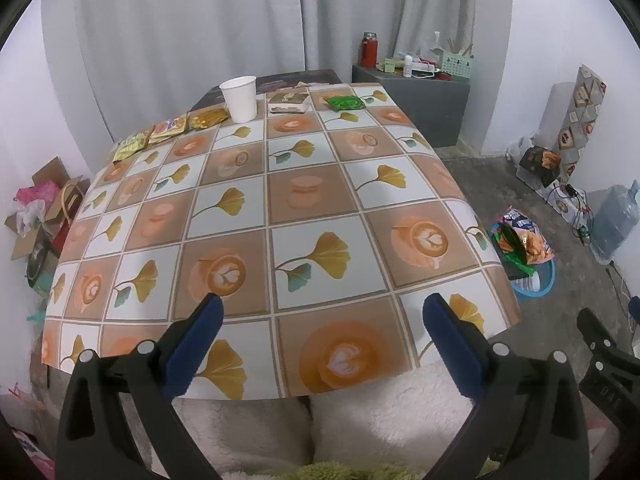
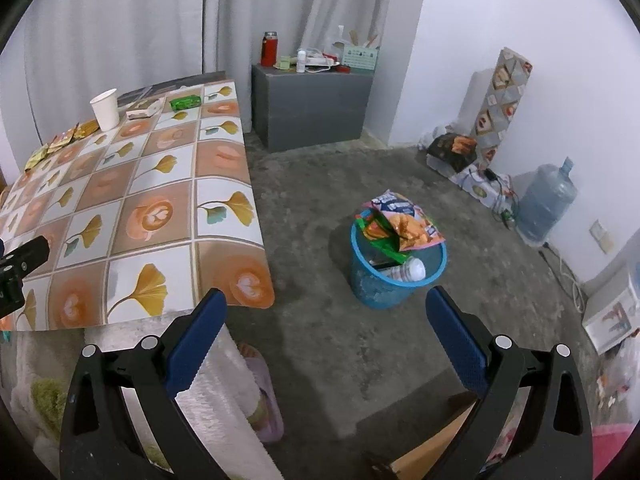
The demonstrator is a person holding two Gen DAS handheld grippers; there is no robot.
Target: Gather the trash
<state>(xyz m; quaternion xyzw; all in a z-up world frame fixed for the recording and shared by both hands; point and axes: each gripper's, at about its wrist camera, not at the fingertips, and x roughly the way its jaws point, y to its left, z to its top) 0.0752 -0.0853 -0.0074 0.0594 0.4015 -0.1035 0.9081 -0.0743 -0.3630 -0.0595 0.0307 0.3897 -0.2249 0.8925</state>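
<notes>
My left gripper is open and empty above the near edge of the table. At the table's far edge lie a white paper cup, a green packet, a small flat box, a gold wrapper, an orange-purple wrapper and a yellow wrapper. My right gripper is open and empty over the floor, near a blue bin holding snack bags and a plastic bottle. The bin also shows in the left wrist view.
A grey cabinet with a red flask and clutter stands by the curtain. A water jug, boxes and cables line the right wall. A cardboard box sits left of the table. A slipper lies near my right gripper.
</notes>
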